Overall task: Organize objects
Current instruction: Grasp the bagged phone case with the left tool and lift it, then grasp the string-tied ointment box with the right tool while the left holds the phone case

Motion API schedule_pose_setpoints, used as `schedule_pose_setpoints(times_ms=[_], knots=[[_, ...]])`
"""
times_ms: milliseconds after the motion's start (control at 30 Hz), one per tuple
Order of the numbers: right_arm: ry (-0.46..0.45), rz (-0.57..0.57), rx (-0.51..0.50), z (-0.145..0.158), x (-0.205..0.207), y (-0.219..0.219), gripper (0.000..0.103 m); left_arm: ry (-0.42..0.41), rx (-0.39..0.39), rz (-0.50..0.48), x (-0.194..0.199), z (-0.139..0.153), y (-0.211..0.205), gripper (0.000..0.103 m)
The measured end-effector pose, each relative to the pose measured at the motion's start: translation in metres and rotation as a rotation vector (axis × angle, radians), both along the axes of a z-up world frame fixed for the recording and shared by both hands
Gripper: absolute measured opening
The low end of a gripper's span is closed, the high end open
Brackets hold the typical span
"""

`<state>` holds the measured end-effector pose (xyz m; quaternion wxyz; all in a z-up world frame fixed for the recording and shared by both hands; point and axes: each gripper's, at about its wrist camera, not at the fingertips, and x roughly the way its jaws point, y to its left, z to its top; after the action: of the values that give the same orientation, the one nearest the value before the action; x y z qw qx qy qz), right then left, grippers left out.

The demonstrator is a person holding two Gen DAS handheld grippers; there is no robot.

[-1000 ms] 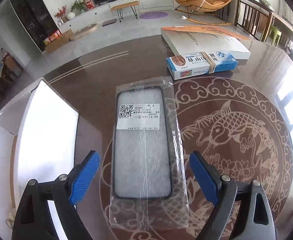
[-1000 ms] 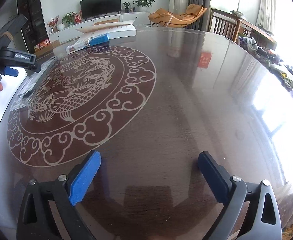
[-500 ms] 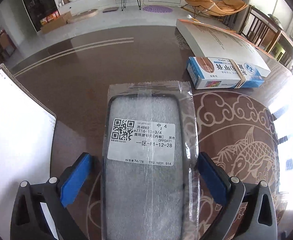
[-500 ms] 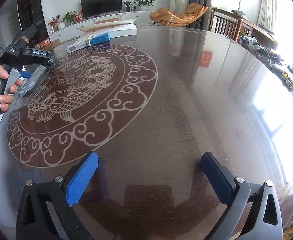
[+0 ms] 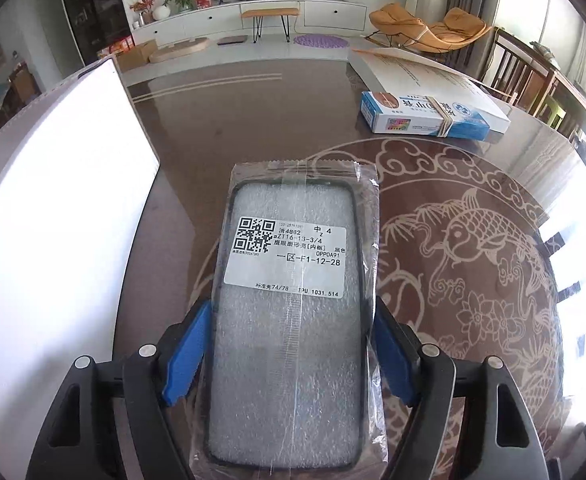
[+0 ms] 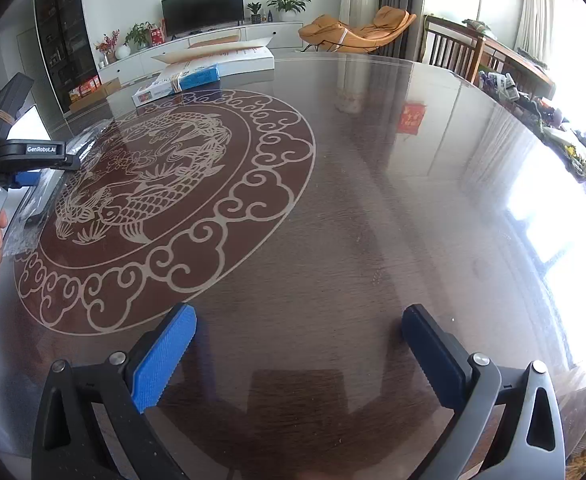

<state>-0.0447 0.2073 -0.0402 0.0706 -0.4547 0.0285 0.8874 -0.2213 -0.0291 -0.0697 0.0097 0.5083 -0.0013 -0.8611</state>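
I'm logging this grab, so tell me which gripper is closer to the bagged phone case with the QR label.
Left. The left gripper has its blue pads against both sides of the phone case; the right gripper hangs open over bare table, well away.
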Motion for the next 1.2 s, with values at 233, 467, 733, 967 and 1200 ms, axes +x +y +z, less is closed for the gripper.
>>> schedule_pose_setpoints(times_ms=[233, 467, 733, 967, 1200], knots=[[0.0, 0.001, -0.001, 0.0, -0.001, 0.0, 0.103, 0.032, -0.006, -0.005, 0.089, 0.0, 0.002, 0.078], [0.0, 0.001, -0.001, 0.0, -0.001, 0.0, 0.103, 0.045, -0.007, -0.051, 0.148, 0.003, -0.007, 0.083], [0.0, 0.001, -0.001, 0.0, -0.001, 0.0, 0.103, 0.101, -0.002, -0.058, 0.161, 0.002, -0.018, 0.092], [0.0, 0.001, -0.001, 0.0, -0.001, 0.0, 0.103, 0.131, -0.009, -0.063, 0.161, 0.0, -0.015, 0.095], [-0.001, -0.018, 0.001, -0.001, 0.002, 0.0, 0.103, 0.115, 0.004, -0.097, 0.161, -0.003, -0.011, 0.103]])
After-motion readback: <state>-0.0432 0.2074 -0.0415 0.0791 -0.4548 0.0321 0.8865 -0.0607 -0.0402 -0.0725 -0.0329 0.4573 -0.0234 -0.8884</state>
